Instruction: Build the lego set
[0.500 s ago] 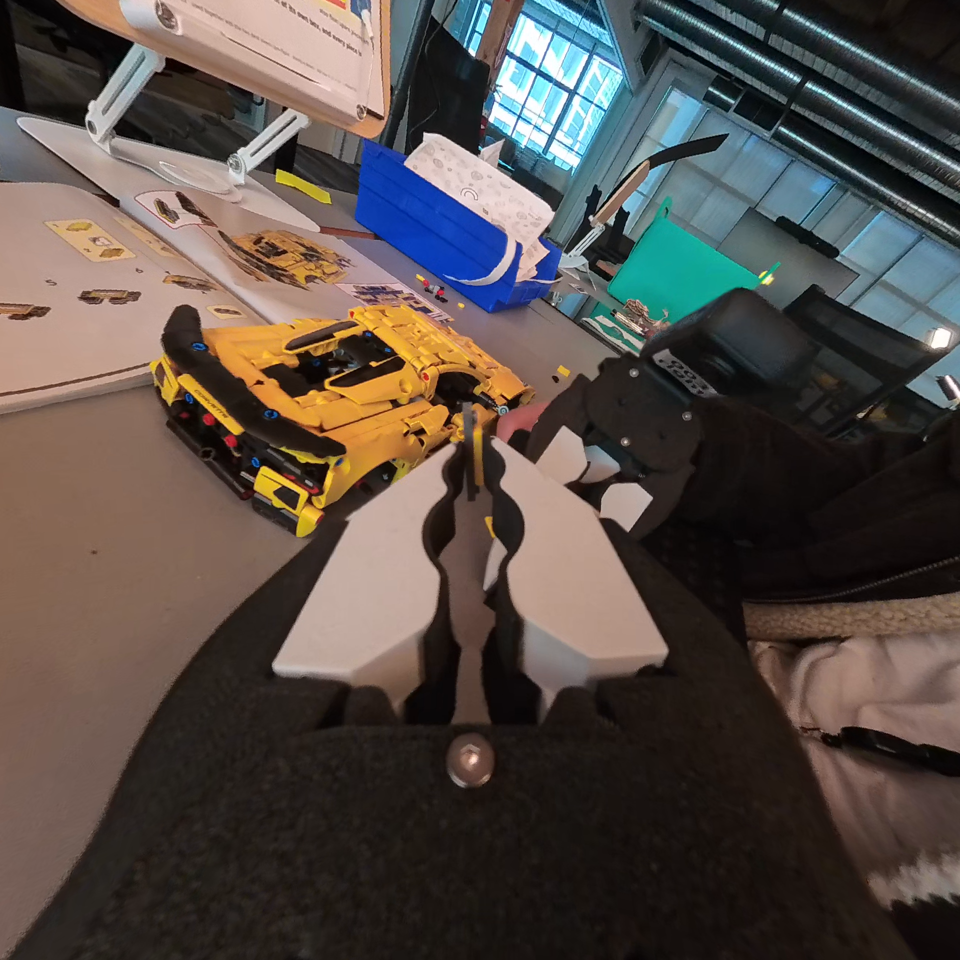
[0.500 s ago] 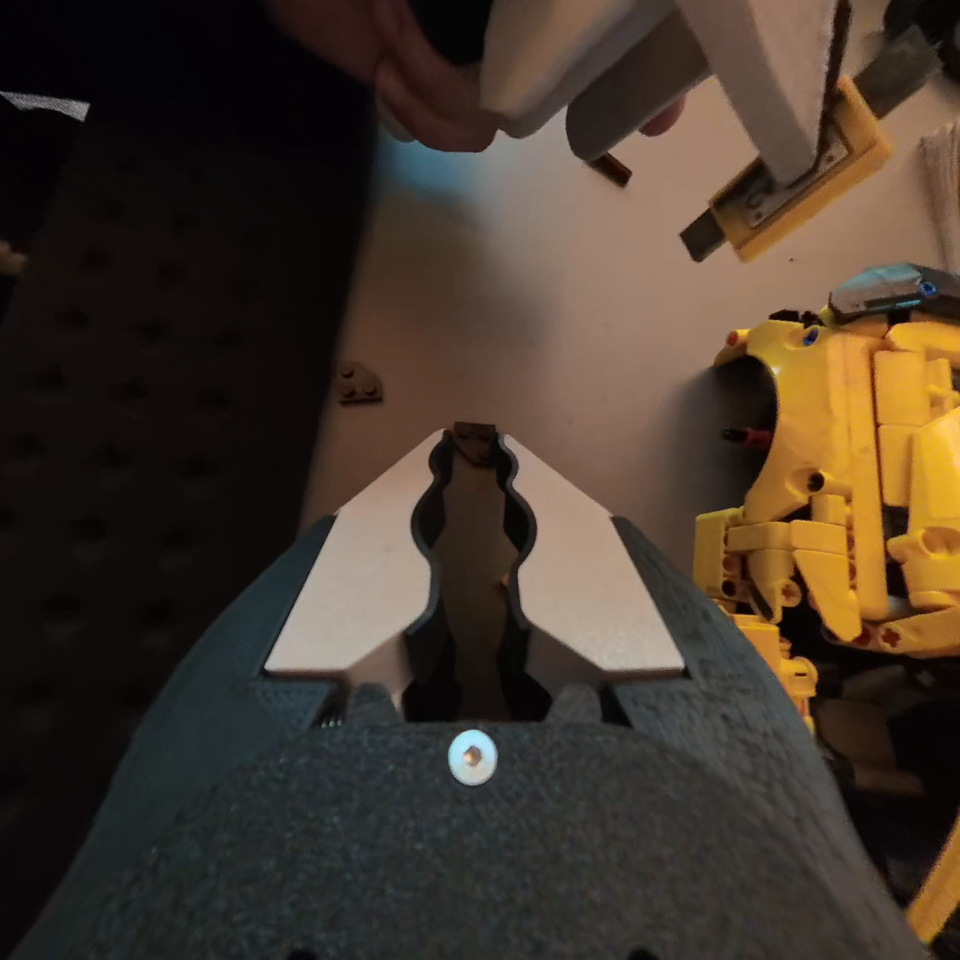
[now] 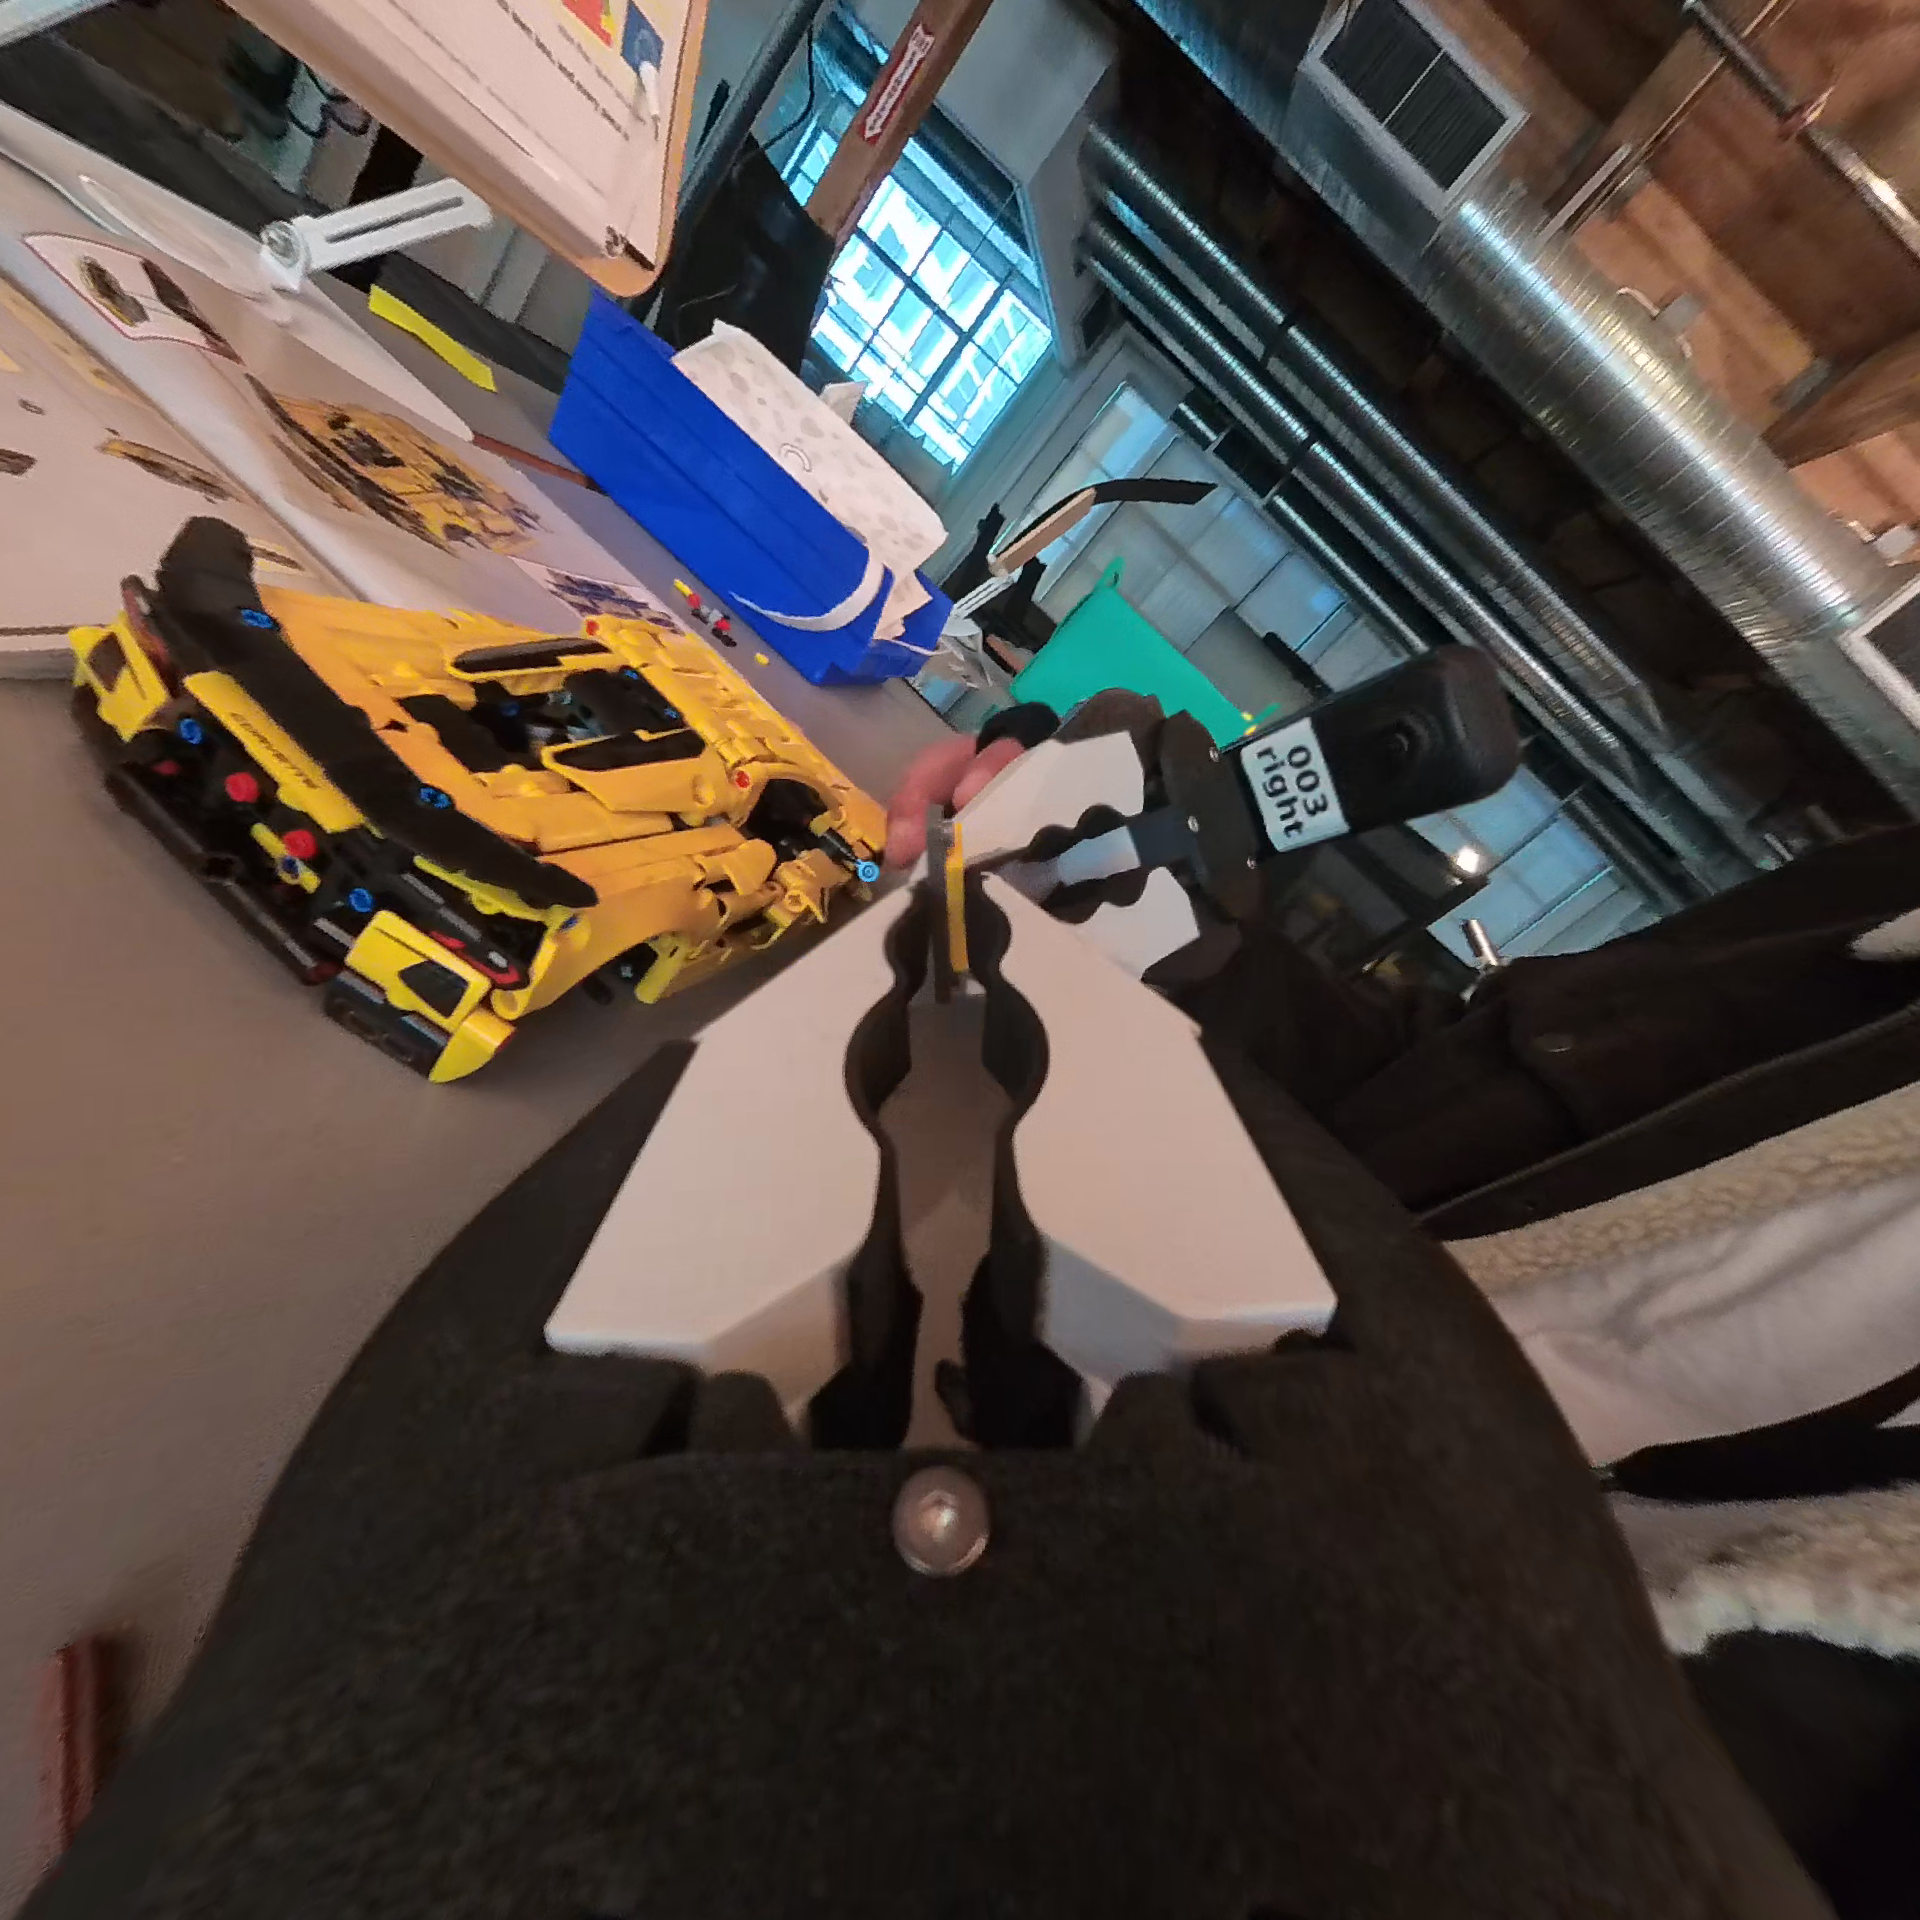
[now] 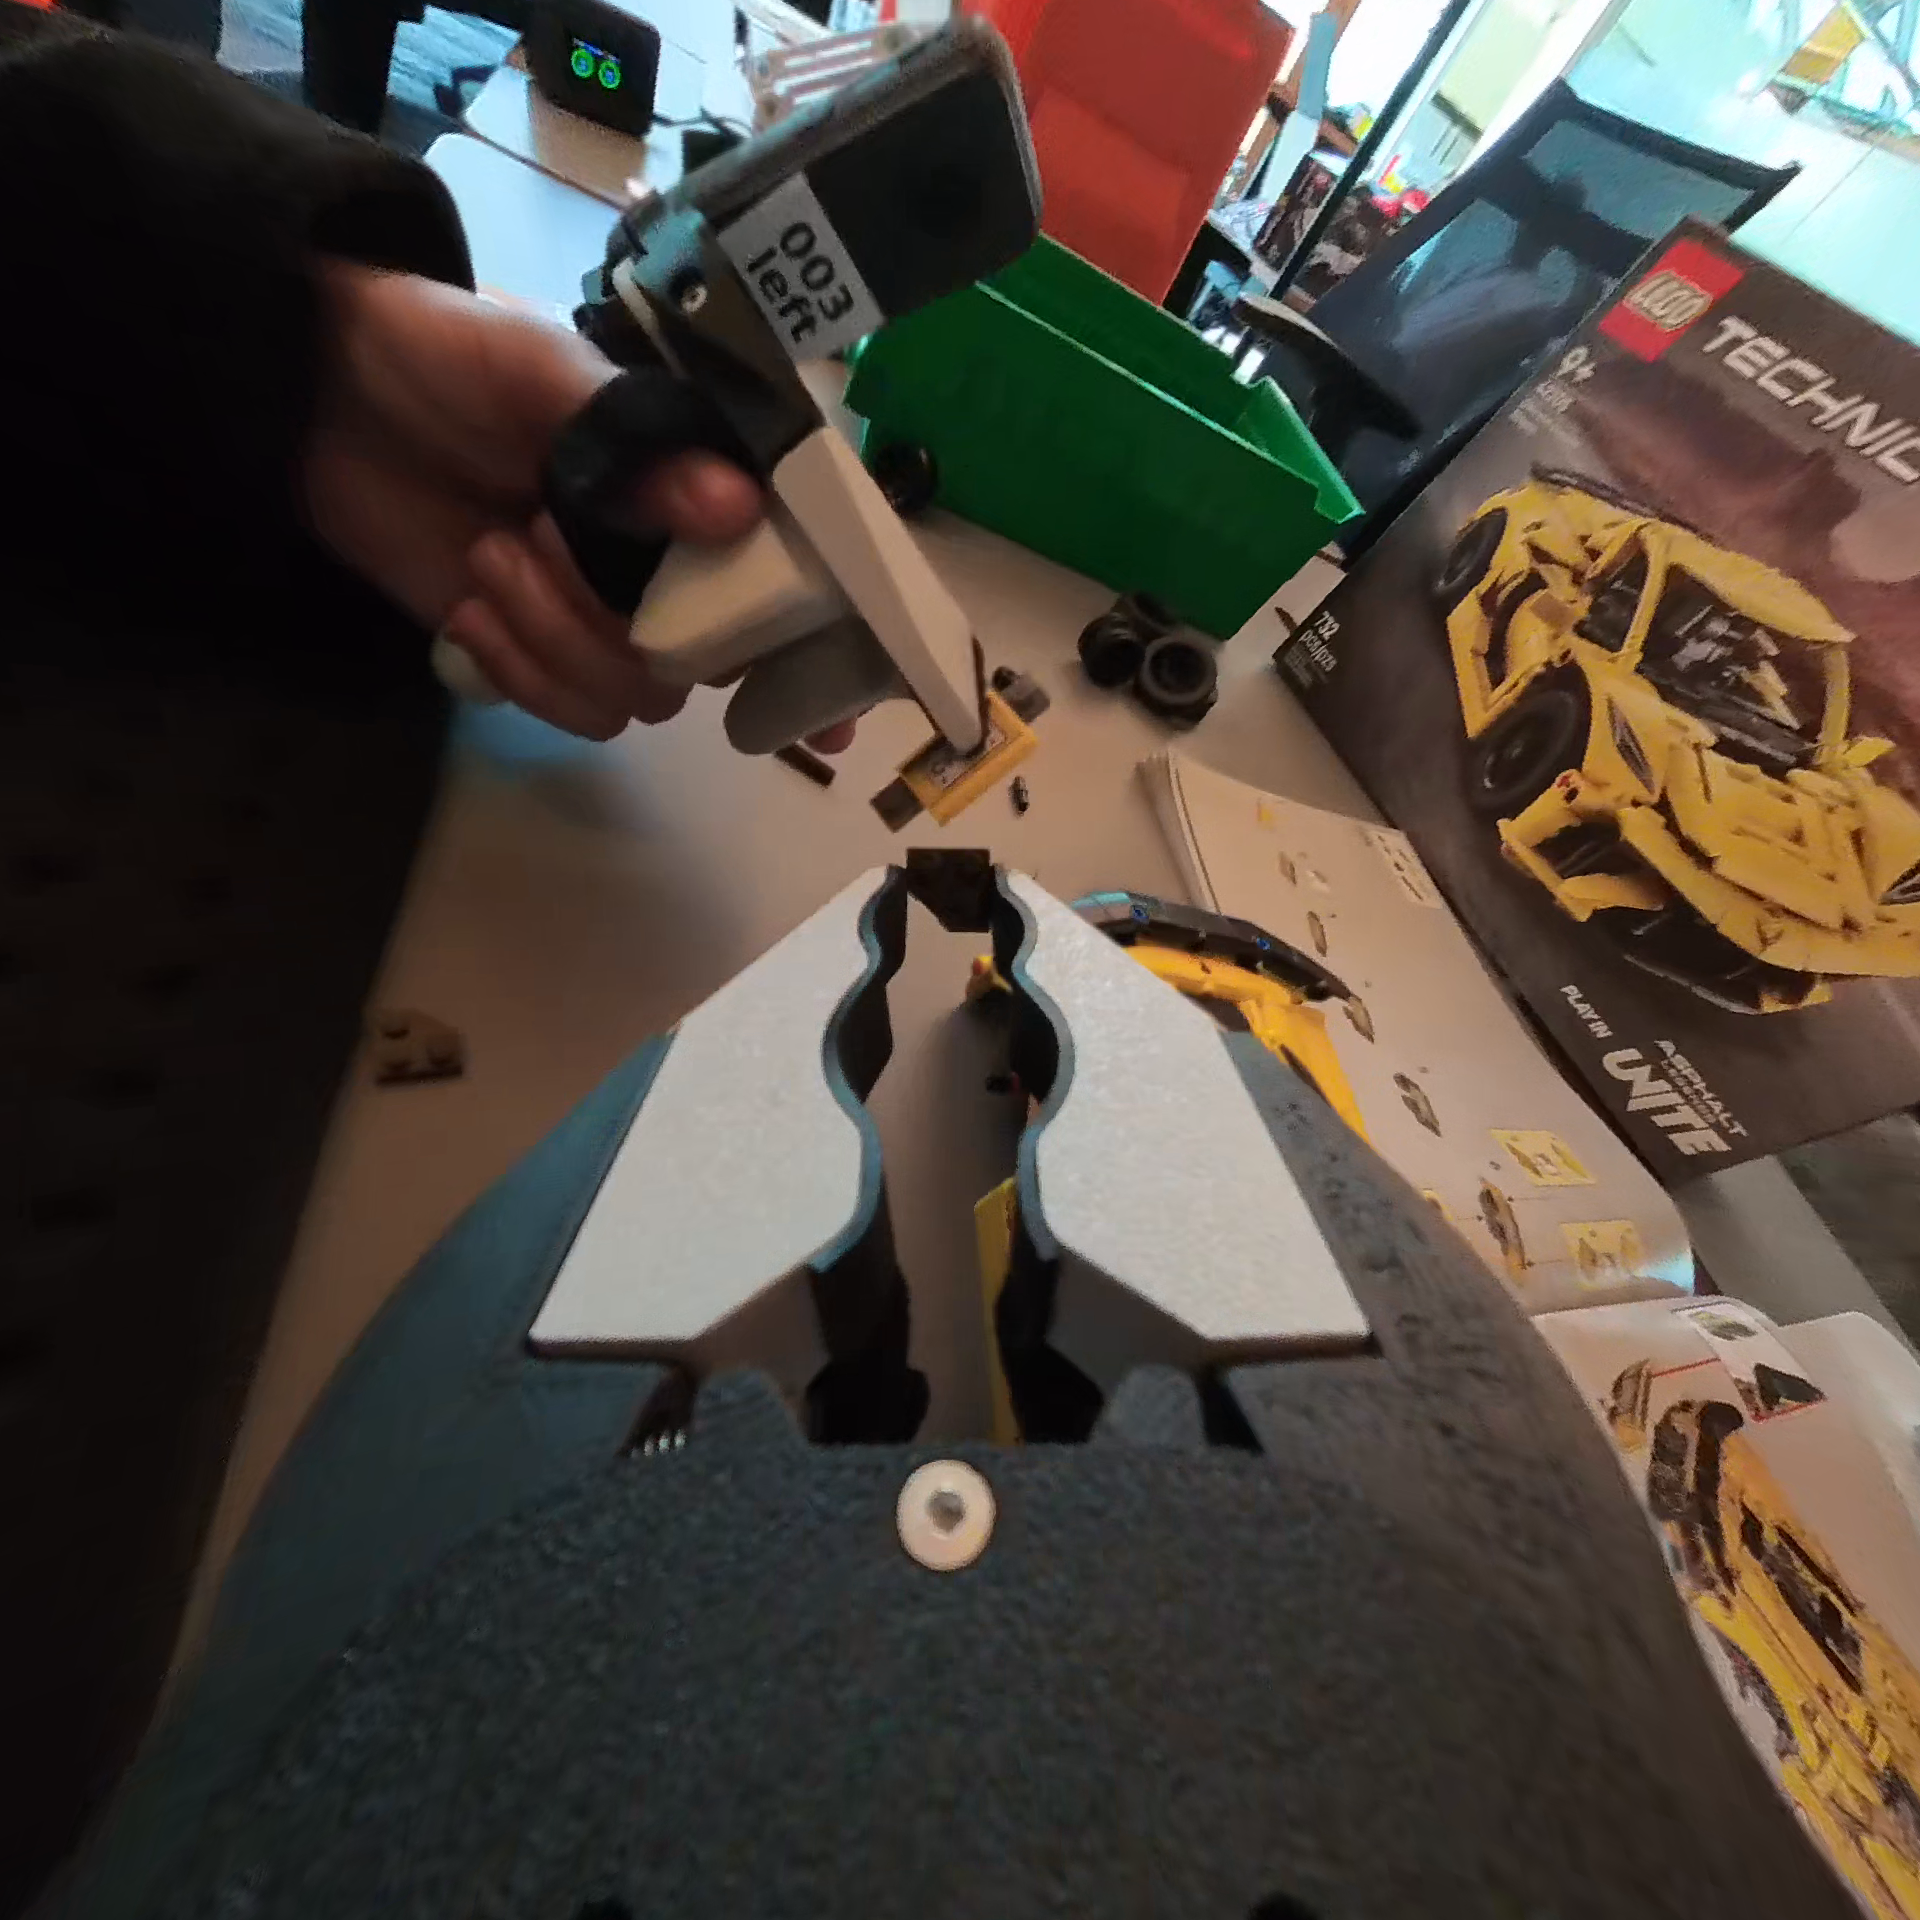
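The yellow lego car (image 3: 436, 790) stands on the grey table (image 3: 208, 1195), left of both grippers. My left gripper (image 3: 951, 899) is shut on a flat yellow and grey piece (image 3: 954, 914) held on edge. In the right wrist view the left gripper (image 4: 961, 743) holds this piece (image 4: 966, 774) just beyond my right gripper (image 4: 948, 881). The right gripper is shut on a small black piece (image 4: 948, 878). In the left wrist view the right gripper (image 3: 982, 836) almost touches the yellow piece. The car (image 4: 1226, 971) is mostly hidden behind the right fingers.
A blue bin (image 3: 727, 499) with paper and an open instruction booklet (image 3: 343, 468) lie behind the car. A green bin (image 4: 1091, 447), black tyres (image 4: 1148, 655), the set's box (image 4: 1662, 675) and a small dark piece (image 4: 416, 1044) are on the table. Only a small space, under 4 cm, lies between the two pairs of fingers.
Both grippers have tilted up from the table. The right gripper's view swung from looking down to looking across, and the two held pieces have come closer together.
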Tool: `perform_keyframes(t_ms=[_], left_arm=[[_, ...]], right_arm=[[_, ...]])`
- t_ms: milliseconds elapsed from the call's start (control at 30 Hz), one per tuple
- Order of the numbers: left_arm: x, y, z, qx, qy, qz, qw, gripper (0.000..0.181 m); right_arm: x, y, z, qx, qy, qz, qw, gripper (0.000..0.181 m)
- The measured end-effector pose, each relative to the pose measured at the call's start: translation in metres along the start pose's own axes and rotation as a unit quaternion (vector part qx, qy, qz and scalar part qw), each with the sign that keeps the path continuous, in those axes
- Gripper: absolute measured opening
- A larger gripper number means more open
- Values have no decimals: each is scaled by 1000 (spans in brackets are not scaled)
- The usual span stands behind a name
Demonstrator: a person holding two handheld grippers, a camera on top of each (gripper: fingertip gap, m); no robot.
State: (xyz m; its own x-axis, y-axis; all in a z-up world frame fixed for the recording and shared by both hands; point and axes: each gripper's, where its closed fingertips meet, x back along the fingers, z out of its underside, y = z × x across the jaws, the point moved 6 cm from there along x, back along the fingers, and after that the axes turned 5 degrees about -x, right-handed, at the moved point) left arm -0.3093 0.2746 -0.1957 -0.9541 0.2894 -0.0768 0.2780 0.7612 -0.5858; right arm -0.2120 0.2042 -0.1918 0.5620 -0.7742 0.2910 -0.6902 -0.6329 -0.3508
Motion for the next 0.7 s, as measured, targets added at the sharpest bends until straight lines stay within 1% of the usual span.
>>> perform_keyframes(t_ms=[67, 200, 333, 467, 700], left_arm=[[0, 0, 0, 4, -2, 5, 1000, 5], [-1, 0, 0, 1, -2, 3, 1000, 5], [-1, 0, 0, 1, -4, -1, 1000, 5], [0, 1, -1, 2, -8, -3, 1000, 5], [0, 2, 0, 8, -6, -4, 1000, 5]], right_arm=[[0, -1, -4, -4, -11, 22, 1000, 16], [-3, -2, 0, -17, 18, 46, 999, 16], [-4, 1, -6, -13, 14, 78, 997, 16], [-7, 7, -8, -8, 19, 82, 996, 15], [-5, 12, -5, 50, 20, 69, 996, 15]])
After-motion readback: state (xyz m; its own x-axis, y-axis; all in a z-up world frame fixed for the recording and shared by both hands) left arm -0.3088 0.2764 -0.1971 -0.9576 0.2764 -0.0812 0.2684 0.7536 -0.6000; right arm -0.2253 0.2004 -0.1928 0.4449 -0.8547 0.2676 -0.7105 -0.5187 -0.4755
